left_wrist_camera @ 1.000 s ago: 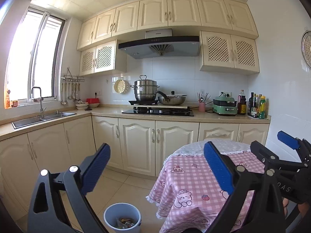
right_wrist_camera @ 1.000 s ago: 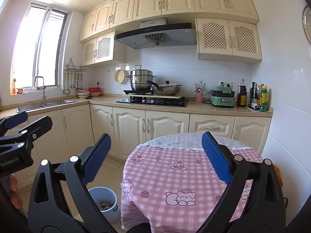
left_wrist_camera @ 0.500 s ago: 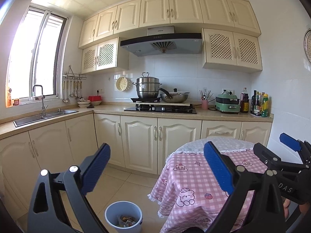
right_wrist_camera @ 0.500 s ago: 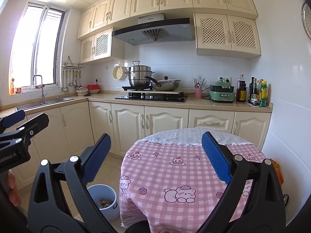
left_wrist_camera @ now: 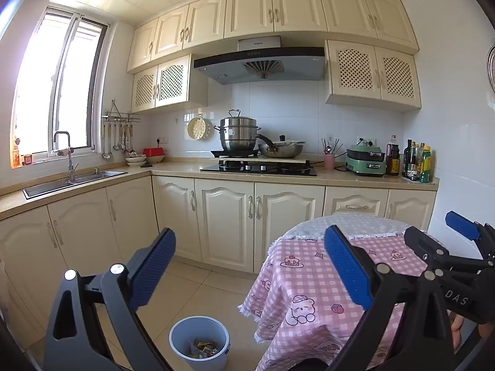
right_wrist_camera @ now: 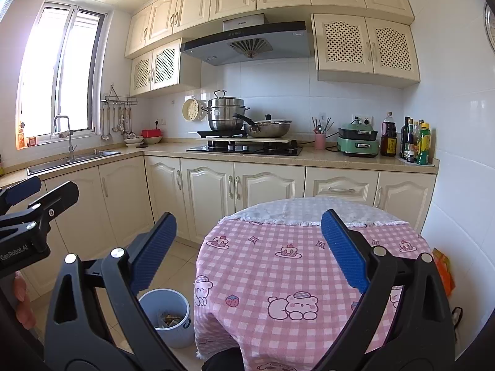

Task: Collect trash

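We find the left gripper [left_wrist_camera: 249, 266] and right gripper [right_wrist_camera: 247, 247] both spread wide, grasping nothing. The bin [left_wrist_camera: 199, 341], at six o'clock beside the table [right_wrist_camera: 266, 266], already holds scraps. We advise scanning for remaining trash before descending.

Trash in bin [left_wrist_camera: 202, 347]: too small to identify.
Bin [right_wrist_camera: 167, 315]: left rim hidden behind gripper finger.
Table [right_wrist_camera: 278, 266]: near edge cut off by frame.
Bottle labels [right_wrist_camera: 425, 142]: unreadable.
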{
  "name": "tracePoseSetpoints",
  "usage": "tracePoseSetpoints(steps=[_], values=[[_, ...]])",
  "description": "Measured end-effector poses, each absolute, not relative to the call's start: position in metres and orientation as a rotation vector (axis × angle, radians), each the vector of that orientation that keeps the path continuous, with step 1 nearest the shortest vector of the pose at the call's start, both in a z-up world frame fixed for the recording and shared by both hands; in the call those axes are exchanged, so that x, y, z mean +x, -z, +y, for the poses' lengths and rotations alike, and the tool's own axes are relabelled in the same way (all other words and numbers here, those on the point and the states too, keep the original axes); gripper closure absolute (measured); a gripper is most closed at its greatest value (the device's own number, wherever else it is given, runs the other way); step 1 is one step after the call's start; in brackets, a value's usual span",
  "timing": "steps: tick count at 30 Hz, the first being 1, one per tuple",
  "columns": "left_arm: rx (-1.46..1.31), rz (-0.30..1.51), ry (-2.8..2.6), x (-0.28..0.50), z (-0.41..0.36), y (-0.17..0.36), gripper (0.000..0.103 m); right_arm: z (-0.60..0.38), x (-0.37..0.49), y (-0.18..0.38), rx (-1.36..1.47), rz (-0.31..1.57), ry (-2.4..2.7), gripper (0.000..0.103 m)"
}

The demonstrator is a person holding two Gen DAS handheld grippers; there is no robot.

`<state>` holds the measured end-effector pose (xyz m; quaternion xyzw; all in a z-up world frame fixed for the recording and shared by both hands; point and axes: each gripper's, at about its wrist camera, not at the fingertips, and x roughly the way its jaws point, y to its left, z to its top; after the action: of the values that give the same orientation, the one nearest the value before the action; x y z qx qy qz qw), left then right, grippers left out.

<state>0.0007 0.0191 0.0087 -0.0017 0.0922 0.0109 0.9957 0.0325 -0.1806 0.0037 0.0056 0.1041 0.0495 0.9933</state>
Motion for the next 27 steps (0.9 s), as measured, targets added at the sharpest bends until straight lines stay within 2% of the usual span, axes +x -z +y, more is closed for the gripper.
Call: tracePoseSetpoints(steps=[27], values=[[-0.005,0.200,-0.025,0.0046,0.0222,-0.0052,0.008,-0.1803,0.0337,-0.0012,0.015,0.218,-0.101,0.010]])
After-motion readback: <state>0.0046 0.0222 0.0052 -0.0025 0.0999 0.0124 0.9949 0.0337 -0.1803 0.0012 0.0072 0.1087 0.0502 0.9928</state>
